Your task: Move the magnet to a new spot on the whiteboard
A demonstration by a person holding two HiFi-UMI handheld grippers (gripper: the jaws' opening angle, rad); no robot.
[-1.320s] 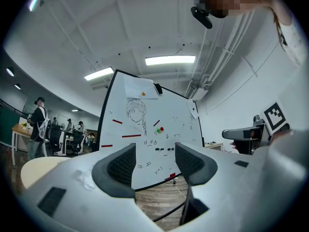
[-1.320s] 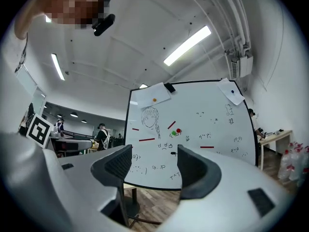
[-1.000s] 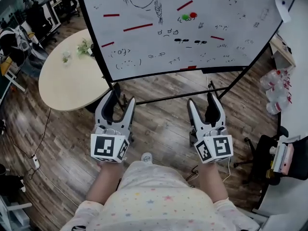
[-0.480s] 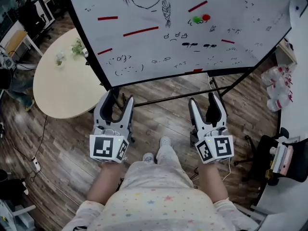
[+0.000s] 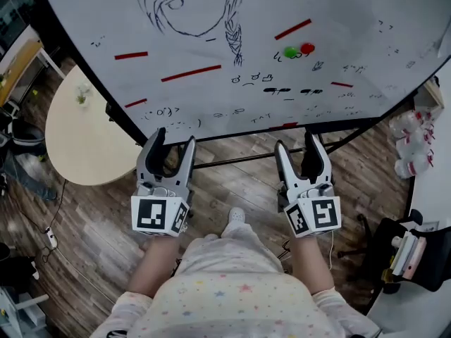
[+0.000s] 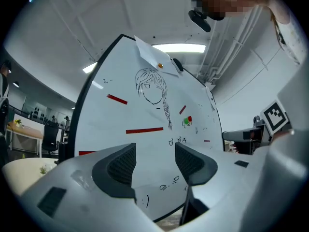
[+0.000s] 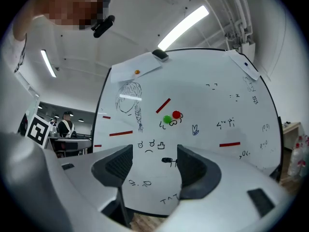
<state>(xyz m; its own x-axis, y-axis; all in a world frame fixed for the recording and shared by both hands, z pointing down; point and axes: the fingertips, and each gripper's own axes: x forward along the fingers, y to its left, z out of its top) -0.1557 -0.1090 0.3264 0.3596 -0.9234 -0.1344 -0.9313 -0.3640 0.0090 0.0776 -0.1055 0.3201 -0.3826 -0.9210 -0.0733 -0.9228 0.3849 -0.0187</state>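
Observation:
A large whiteboard stands ahead, covered in doodles and red bar strips. A round green magnet and a round red magnet sit side by side on it, right of centre. Both show in the right gripper view as the green magnet and the red magnet, and small in the left gripper view near the red magnet. My left gripper and right gripper are both open and empty, held below the board's lower edge, well short of the magnets.
A round beige table stands left of the board. The board's black stand rail crosses the wood floor just beyond the grippers. Water bottles and a chair sit at the right. A paper sheet is pinned at the board's top.
The whiteboard has come closer and fills more of the head view; the person has stepped forward. Both grippers keep the same open pose.

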